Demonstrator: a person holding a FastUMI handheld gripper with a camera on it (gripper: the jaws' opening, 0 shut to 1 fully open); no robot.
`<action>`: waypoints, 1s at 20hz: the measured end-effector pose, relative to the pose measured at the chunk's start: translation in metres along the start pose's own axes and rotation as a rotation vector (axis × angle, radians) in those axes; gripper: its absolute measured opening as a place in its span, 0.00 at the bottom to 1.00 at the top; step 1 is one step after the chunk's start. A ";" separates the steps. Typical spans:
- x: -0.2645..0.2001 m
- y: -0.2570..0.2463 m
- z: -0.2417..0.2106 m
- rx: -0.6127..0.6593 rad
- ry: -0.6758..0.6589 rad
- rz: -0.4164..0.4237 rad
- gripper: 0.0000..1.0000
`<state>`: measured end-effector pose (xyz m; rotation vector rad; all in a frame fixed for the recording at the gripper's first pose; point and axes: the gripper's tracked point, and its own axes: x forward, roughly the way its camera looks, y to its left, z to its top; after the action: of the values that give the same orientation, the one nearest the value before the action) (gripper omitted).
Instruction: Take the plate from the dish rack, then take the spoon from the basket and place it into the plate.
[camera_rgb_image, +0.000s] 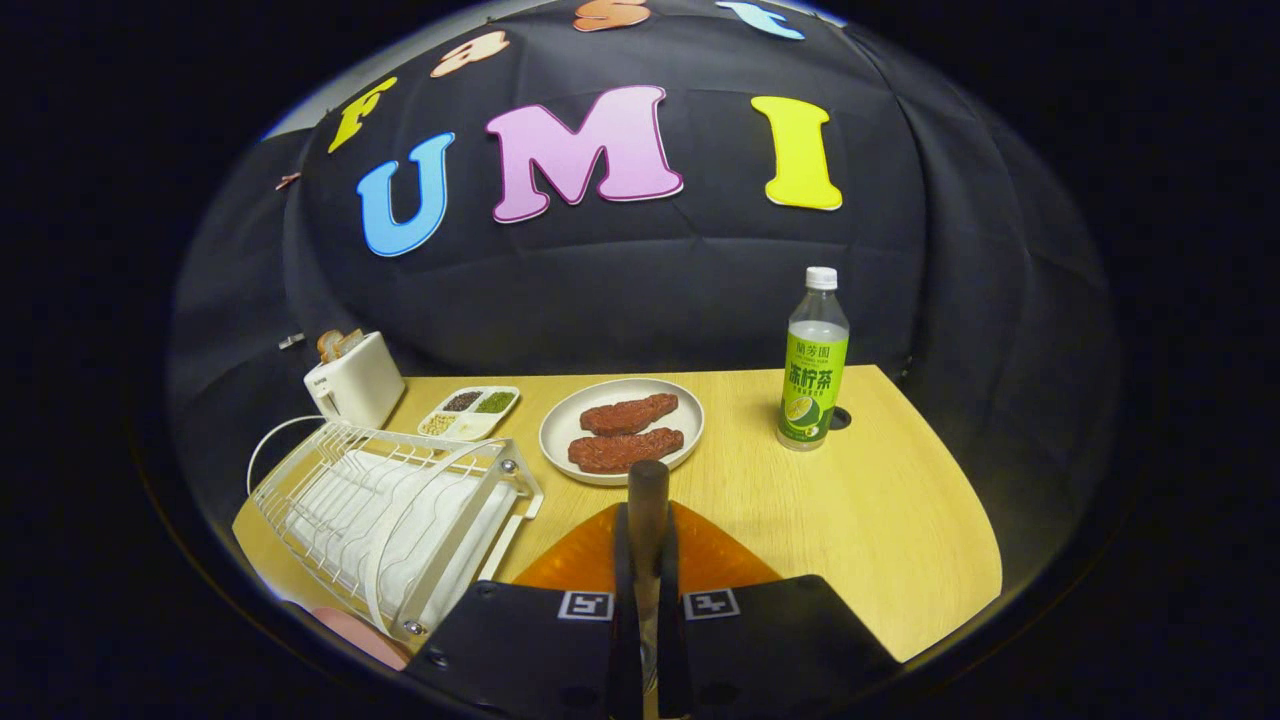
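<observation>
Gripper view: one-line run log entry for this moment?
gripper: shut on spoon | spoon over orange plate | dish rack empty | stage: spoon not yet released

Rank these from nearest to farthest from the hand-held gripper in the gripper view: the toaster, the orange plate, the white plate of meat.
The hand-held gripper is shut on a dark spoon handle.
1. Orange plate: directly under the fingers.
2. White plate of meat: just beyond the handle's tip, mid-table.
3. Toaster: far corner, behind the dish rack.
</observation>
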<state>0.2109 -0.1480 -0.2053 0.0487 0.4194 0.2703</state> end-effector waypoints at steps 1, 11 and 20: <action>-0.002 0.004 0.002 -0.005 -0.003 0.006 0.10; -0.066 0.022 0.103 0.017 -0.138 -0.051 0.09; -0.160 0.127 0.102 0.026 -0.143 -0.004 0.09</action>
<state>0.0803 -0.0676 -0.0356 0.0917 0.2812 0.2555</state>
